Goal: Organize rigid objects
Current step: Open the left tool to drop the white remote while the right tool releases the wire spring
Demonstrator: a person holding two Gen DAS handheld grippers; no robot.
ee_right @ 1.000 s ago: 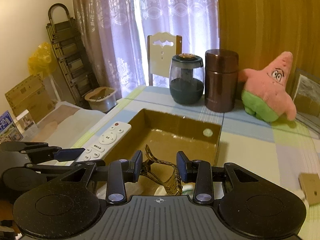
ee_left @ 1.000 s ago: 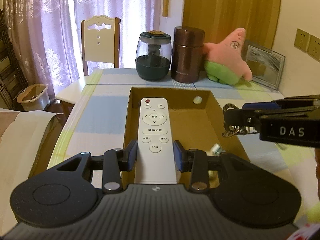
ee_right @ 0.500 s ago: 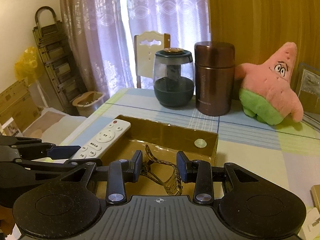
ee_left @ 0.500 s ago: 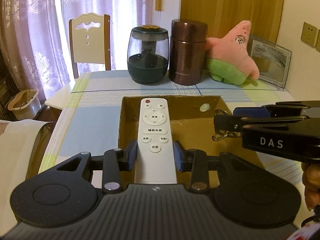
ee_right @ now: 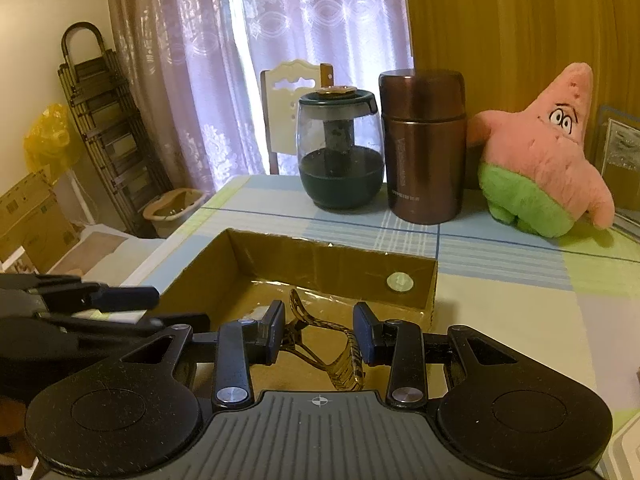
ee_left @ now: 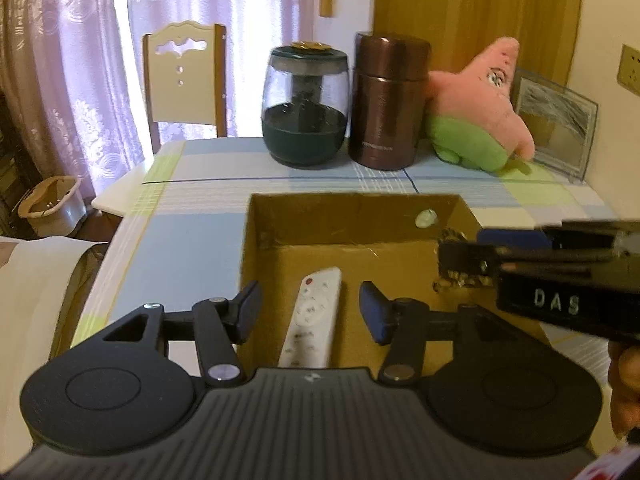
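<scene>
A white remote control (ee_left: 314,316) lies free inside the open cardboard box (ee_left: 352,208), below and between the fingers of my left gripper (ee_left: 310,312). That gripper's jaws are opening, and its pads stand clear of the remote on both sides. My right gripper (ee_right: 318,332) is shut on a translucent amber hair claw clip (ee_right: 320,340), held over the box (ee_right: 332,256). In the left wrist view the right gripper (ee_left: 460,268) reaches in from the right over the box's right side, the clip partly hidden behind it. The left gripper (ee_right: 120,300) shows at the left edge of the right wrist view.
At the table's far side stand a dark glass jar (ee_left: 305,104), a brown metal canister (ee_left: 388,104), a pink star plush toy (ee_left: 484,112) and a picture frame (ee_left: 554,128). A chair (ee_left: 184,80) sits behind the table. A hand (ee_left: 624,384) shows at the right.
The left gripper's jaws have parted and let go of the remote, which has dropped into the box. Both grippers have come lower and closer over the box. The right gripper still holds the clip.
</scene>
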